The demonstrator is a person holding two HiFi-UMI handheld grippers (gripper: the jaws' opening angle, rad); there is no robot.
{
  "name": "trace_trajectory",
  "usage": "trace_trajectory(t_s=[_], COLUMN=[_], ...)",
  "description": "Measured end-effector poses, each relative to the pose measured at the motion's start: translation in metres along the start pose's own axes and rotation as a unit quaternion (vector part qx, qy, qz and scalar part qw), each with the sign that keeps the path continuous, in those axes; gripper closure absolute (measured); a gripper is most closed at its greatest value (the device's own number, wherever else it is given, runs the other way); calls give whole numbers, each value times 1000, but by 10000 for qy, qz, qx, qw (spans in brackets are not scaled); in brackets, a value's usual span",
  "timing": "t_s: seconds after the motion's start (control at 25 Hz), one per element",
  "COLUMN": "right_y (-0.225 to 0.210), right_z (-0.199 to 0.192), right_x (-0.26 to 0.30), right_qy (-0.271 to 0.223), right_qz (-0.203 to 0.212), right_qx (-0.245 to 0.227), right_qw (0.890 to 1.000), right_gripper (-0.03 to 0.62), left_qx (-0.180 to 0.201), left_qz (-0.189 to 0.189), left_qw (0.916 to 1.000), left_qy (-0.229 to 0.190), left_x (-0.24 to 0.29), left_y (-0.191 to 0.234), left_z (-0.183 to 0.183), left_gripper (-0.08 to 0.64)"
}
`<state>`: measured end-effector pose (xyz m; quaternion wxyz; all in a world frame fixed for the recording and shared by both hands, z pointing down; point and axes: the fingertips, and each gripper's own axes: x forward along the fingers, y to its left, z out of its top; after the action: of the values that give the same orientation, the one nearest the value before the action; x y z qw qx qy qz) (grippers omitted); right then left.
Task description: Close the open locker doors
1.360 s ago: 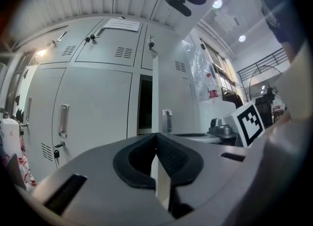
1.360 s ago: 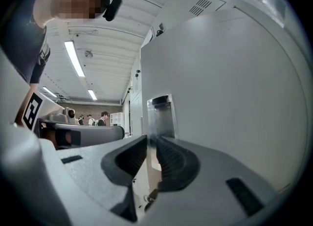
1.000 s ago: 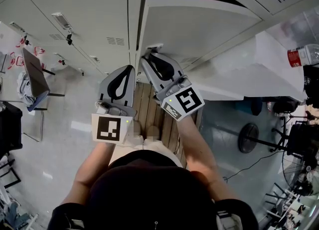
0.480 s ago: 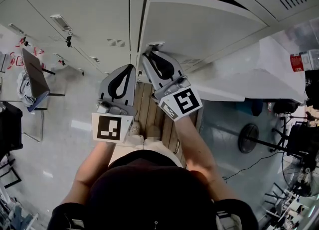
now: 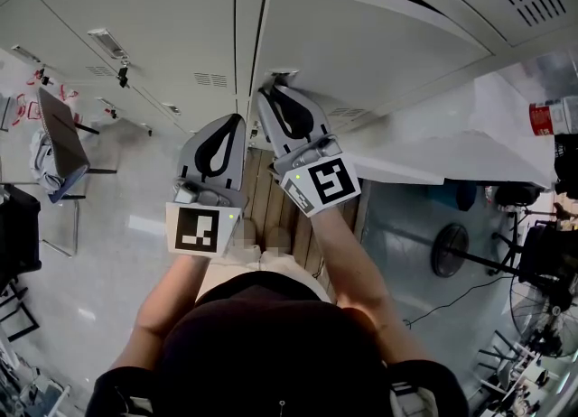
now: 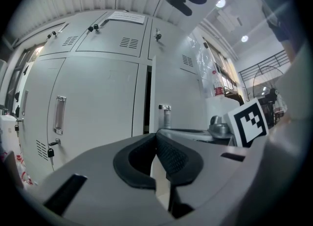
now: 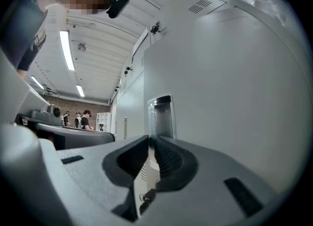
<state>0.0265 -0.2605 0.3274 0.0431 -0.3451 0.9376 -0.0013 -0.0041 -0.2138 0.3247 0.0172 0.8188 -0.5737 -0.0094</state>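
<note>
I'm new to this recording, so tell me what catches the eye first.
The open grey locker door fills the upper right of the head view, swung out from the closed lockers at left. The right gripper is at its metal handle, and its jaws have just been closing on it, while the left gripper hangs shut and empty beside it.
</note>
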Motion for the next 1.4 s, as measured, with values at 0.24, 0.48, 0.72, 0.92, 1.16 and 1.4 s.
trace_trajectory(t_s=[0.24,0.48,0.72,0.92,1.16,1.4], right_y=[-6,-14,-20,-27,-34,-40], right_z=[-1,-1,-1,-3,-3,-4], right_x=[7,16,23,27,34,39], right_qy=[-18,-23,-24,-26,-19,-12], right_qz=[-182,-418,-583,-770,-965,-1113], right_qx=[-22,-43,-49,-29,-50,-69], right_qw=[9998,9991,9983,9970,9953,9938], right_gripper=[552,552,554,554,554,555], left_qx=[-10,-13,-15,-22,-24,-41], left_qz=[-19,1,30,48,87,114], left_qw=[10000,10000,10000,10000,9999,9999], left_qy=[20,35,21,28,55,75], left_x=[5,8,11,12,13,14], left_y=[3,9,12,15,19,23], left_z=[-2,-3,-2,-2,-4,-4], left_gripper=[558,558,558,558,558,558])
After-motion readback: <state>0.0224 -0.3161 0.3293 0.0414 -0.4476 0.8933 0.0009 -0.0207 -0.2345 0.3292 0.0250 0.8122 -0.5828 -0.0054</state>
